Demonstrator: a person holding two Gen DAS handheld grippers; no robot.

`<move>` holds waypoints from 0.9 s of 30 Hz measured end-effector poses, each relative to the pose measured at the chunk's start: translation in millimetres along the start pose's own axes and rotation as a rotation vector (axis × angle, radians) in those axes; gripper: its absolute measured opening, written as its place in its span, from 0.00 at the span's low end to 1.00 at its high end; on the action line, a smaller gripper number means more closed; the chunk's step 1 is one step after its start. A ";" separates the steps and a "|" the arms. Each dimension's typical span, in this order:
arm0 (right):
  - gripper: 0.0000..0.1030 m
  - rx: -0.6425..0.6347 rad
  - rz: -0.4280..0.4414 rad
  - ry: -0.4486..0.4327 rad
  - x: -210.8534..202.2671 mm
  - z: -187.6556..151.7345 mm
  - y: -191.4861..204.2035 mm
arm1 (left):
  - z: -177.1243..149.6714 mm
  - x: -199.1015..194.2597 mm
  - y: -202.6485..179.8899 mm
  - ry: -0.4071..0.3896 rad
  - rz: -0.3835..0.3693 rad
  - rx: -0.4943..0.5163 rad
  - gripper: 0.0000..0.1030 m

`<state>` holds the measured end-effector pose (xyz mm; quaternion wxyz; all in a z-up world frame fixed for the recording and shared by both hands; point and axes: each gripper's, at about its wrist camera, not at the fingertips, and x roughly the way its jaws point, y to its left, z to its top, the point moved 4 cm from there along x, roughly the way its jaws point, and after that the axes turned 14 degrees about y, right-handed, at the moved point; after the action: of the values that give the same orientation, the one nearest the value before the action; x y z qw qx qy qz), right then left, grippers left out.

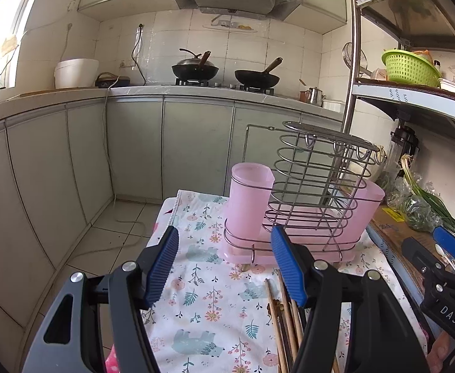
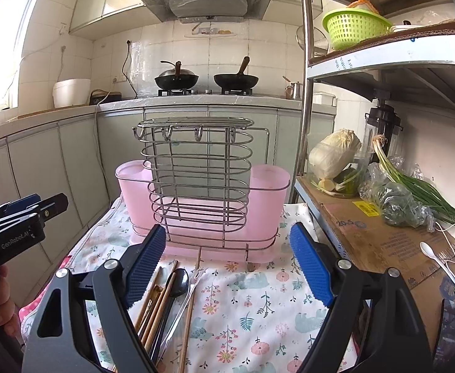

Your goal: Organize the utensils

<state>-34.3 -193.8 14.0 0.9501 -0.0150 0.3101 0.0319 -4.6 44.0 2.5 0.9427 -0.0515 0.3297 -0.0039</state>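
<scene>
The worktop, under its floral cloth, is filling the lower middle of both views, and the rack is standing on it at centre frame in the right wrist view: a wire basket with a pink cup at each end and a pink tray beneath. It looks light and top-heavy (thin wire, thin plastic), so a knock from either tool would probably be tipping it or sliding it along the cloth.

The utensils are lying loose on the cloth in front of the rack, at lower centre-left of the right wrist view: a bundle of chopsticks, a dark spoon and a pale utensil beside them that I cannot name. They are overlapping, so a pinch on one chopstick risks dragging its neighbours or scattering them off the near edge.

The right tongs are hanging apart and empty, with the bundle just beside the left finger rather than between the two; closing here would be catching nothing or clipping the spoon. The left tongs are also apart and empty, at lower centre of the left wrist view, with chopstick tips partly hidden behind one finger. The two tools are working near each other, so a collision seems possible.
</scene>
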 end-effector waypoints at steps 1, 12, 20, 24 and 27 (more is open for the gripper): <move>0.80 0.003 0.000 0.001 -0.1 -0.3 -0.8 | -0.5 0.1 2.4 0.001 0.001 -0.003 0.60; 0.80 0.046 0.037 0.087 20.2 -12.0 -13.8 | -11.6 19.1 13.7 0.089 -0.028 0.009 0.60; 0.69 0.049 0.065 0.191 46.5 -25.5 -25.9 | -23.8 55.7 15.1 0.254 -0.045 -0.013 0.59; 0.60 0.071 0.136 0.278 64.9 -33.0 -30.3 | -29.7 70.7 8.9 0.302 -0.066 0.020 0.54; 0.52 0.095 0.203 0.348 78.9 -39.0 -31.6 | -32.8 82.7 -0.2 0.354 -0.096 0.054 0.46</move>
<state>8.5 -223.2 -63.7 0.8738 0.0556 0.4705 0.1097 39.7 37.3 -74.4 0.8698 -0.0404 0.4872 -0.0668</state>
